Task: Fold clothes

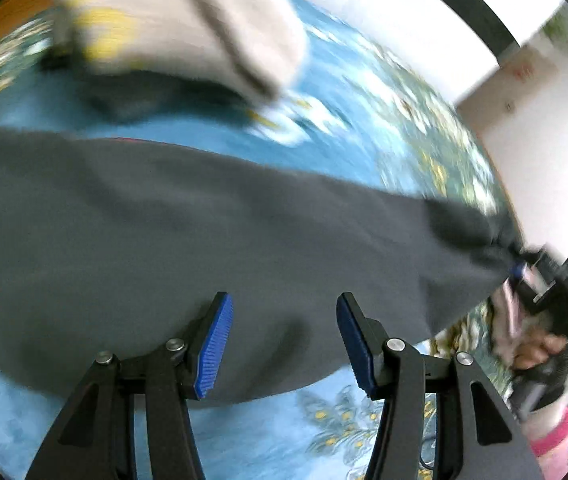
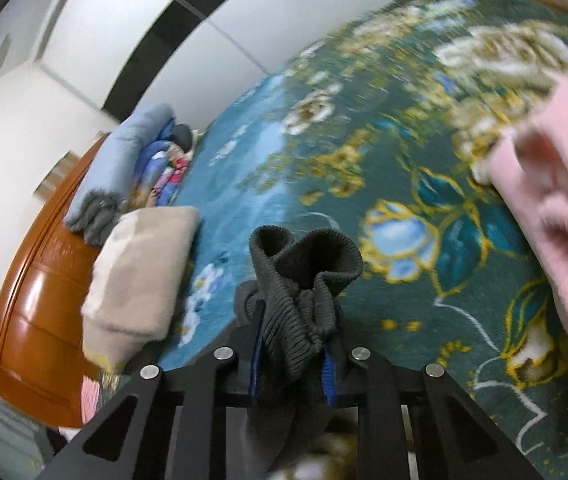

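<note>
Spanning the middle of the left wrist view, a dark grey garment (image 1: 204,232) stretches over the blue floral blanket (image 1: 356,136), its far corner pinched at the right edge of the frame by the right gripper (image 1: 524,272). Right wrist view: right gripper clenched on the garment's bunched ribbed hem (image 2: 304,272) at lower centre. Left gripper (image 1: 284,344), bottom centre, released and empty; folded beige garment (image 1: 172,32) upper left

Floral blanket (image 2: 324,184), orange wooden headboard (image 2: 40,280)
</note>
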Demonstrator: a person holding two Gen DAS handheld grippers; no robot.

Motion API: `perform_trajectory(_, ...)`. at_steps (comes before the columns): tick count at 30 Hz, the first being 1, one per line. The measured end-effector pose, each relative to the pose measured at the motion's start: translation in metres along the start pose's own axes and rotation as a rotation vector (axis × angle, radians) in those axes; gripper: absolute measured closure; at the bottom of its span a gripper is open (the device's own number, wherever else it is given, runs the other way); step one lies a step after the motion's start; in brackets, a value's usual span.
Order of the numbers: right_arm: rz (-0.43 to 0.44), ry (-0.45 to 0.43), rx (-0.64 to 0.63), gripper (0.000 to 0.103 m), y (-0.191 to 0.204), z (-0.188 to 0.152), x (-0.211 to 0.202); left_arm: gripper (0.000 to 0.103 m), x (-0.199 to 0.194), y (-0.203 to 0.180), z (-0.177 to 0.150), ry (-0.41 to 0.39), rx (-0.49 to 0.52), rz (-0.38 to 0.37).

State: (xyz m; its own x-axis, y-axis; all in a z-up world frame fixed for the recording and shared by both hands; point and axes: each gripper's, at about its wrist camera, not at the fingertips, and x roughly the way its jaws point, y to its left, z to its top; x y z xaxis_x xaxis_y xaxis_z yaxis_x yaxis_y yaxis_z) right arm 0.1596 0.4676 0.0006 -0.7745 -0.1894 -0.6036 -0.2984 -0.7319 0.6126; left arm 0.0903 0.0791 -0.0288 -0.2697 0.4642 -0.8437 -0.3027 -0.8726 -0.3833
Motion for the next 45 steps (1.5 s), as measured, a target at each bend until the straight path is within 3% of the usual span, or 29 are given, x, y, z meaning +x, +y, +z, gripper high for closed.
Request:
perform_trajectory(4, -0.001, 0.003, -0.087, 0.079, 0.029, -0.001, -0.011, 0.048, 0.032, -0.023, -0.002, 0.036, 0.112, 0.142)
perform_trajectory(6, 0.0, 0.007, -0.124, 0.079, 0.044, -0.002, -0.015, 0.048, 0.032, -0.029, 0.0, 0.043, 0.14, 0.151)
perform_trajectory(10, -0.003, 0.02, -0.25, 0.08, 0.089, -0.008, -0.017, 0.048, 0.0, 0.004, -0.007, 0.008, 0.004, 0.047)
perform_trajectory(17, 0.024, 0.091, -0.514, 0.081, 0.18, -0.052, 0.015, 0.048, -0.059, 0.094, -0.016, -0.142, -0.279, 0.017)
perform_trajectory(22, 0.07, 0.161, -0.616, 0.082, 0.235, -0.09, 0.046, 0.048, -0.09, 0.132, -0.029, -0.223, -0.385, -0.002)
perform_trajectory(30, 0.071, 0.293, -0.758, 0.082, 0.298, -0.165, 0.108, 0.048, -0.098, 0.176, -0.051, -0.244, -0.496, -0.028)
perform_trajectory(34, 0.009, 0.363, -0.824, 0.082, 0.302, -0.209, 0.135, 0.048, -0.099, 0.192, -0.059, -0.244, -0.536, -0.042)
perform_trajectory(38, -0.002, 0.405, -0.842, 0.077, 0.299, -0.223, 0.144, 0.048, -0.096, 0.196, -0.061, -0.233, -0.559, -0.058)
perform_trajectory(42, 0.091, 0.435, -0.853, 0.068, 0.299, -0.221, 0.133, 0.048, -0.091, 0.19, -0.062, -0.209, -0.555, -0.061)
perform_trajectory(45, 0.209, 0.451, -0.787, 0.06, 0.289, -0.206, 0.12, 0.048, -0.087, 0.18, -0.061, -0.19, -0.537, -0.063)
